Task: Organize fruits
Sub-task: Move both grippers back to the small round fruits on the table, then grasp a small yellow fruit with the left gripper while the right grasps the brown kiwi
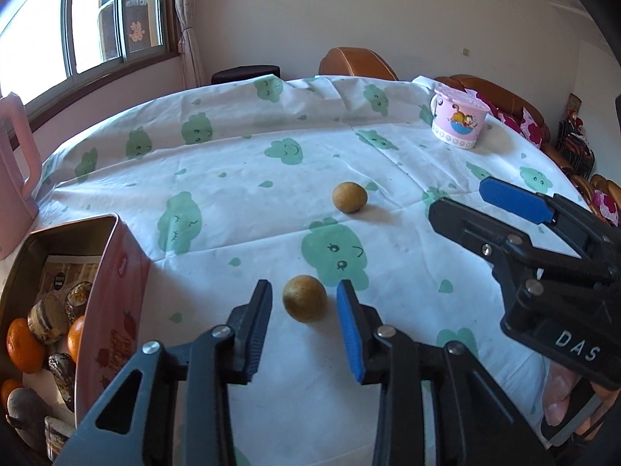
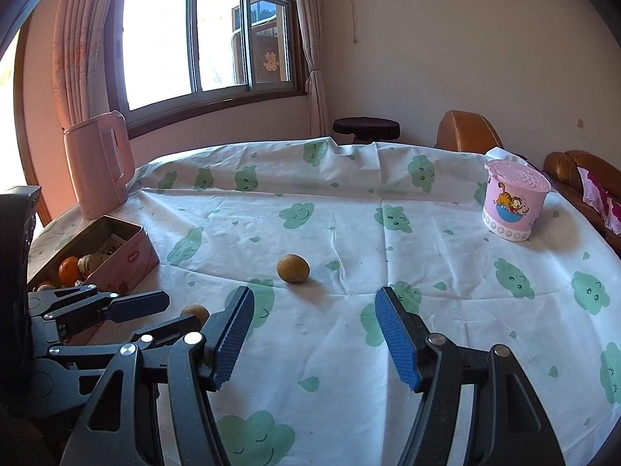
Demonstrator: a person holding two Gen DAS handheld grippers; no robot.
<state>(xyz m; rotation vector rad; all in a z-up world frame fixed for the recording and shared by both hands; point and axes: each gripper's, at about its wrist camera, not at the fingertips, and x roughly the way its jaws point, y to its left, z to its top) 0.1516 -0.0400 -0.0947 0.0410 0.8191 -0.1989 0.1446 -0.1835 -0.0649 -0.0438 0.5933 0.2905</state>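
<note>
A: Left to right, left wrist view. Pink tin (image 1: 112, 291) at 8 o'clock, lid off, oranges (image 1: 23, 345) and some darker pieces inside; what the dark pieces are, cannot tell.

B: And the left hand-held gripper (image 1: 304, 306)?

A: Fingers apart, nothing held. A small brownish round fruit (image 1: 304, 298) sits on the surface (image 1: 233, 194) between the two blue pads, touching neither as far as can be seen.

B: Second loose fruit?

A: Far fruit (image 1: 349, 197) at 12 o'clock from the near one, well apart from it, also on the cloth. The right hand-held gripper (image 1: 465, 202) comes in from 3 o'clock; from its own camera the fingers stand wide apart, empty, with that far fruit (image 2: 293, 268) ahead at 11 o'clock, not yet between them.

B: Farther right?

A: Pink lidded cup (image 1: 458, 120) at 1 o'clock, near the surface's edge. A pink kettle (image 2: 99, 163) stands behind the tin in the right wrist view.

B: Step in hand?

A: Judged: the left is lined up for a pick of the near fruit, destined for the tin. Next move calls for closing squarely on the fruit's middle; being round, it may roll off an uneven pinch. Then lift and carry toward 8 o'clock, clearing the tin's wall.
</note>
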